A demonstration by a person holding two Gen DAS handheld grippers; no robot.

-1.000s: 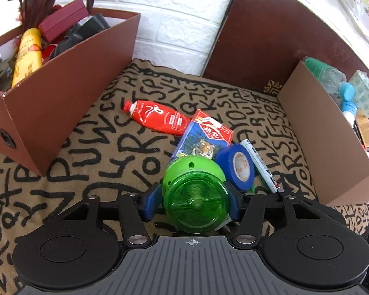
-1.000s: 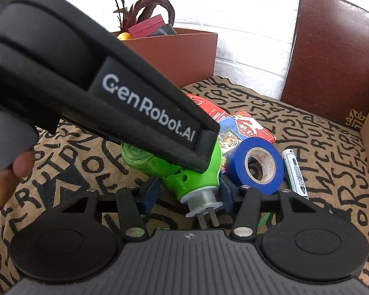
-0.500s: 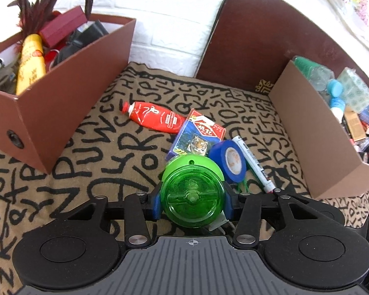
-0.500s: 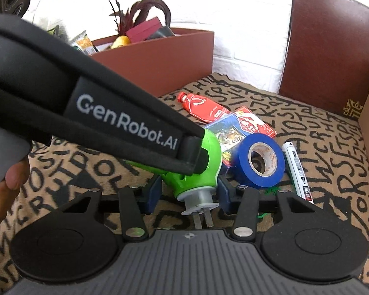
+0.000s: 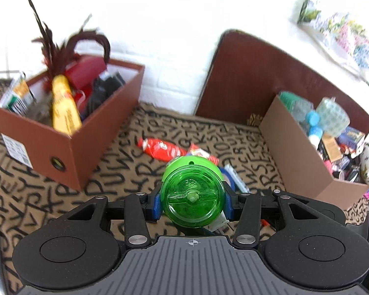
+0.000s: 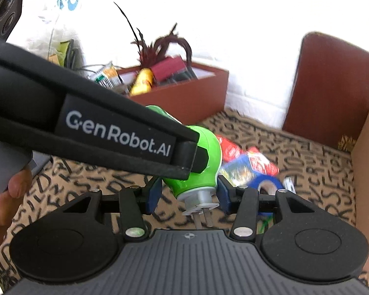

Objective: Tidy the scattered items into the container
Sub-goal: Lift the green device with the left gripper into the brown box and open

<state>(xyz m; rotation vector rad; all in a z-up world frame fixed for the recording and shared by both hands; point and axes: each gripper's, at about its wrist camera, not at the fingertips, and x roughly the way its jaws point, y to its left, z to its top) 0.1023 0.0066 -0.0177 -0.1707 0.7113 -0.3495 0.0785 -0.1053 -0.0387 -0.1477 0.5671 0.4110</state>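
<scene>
Left wrist view showed the left tongs (image 5: 192,202) clamped on the green plug-in device (image 5: 192,194), raised above the patterned counter (image 5: 37,191); right tongs (image 6: 188,193) gripped its plug end, brown box (image 5: 71,132) toward the counter's far left corner.

Bright green plastic plug-in device (image 5: 192,194), translucent darker green at its round end. Worktop cloth (image 5: 115,172): tan, printed with black letters. Red squeezed tube (image 5: 163,148). Blue tape roll (image 6: 268,184). Reddish-brown cardboard box (image 5: 96,147); plain brown cardboard box (image 5: 297,152). Claw pads blue (image 5: 157,205), linkage black.
</scene>
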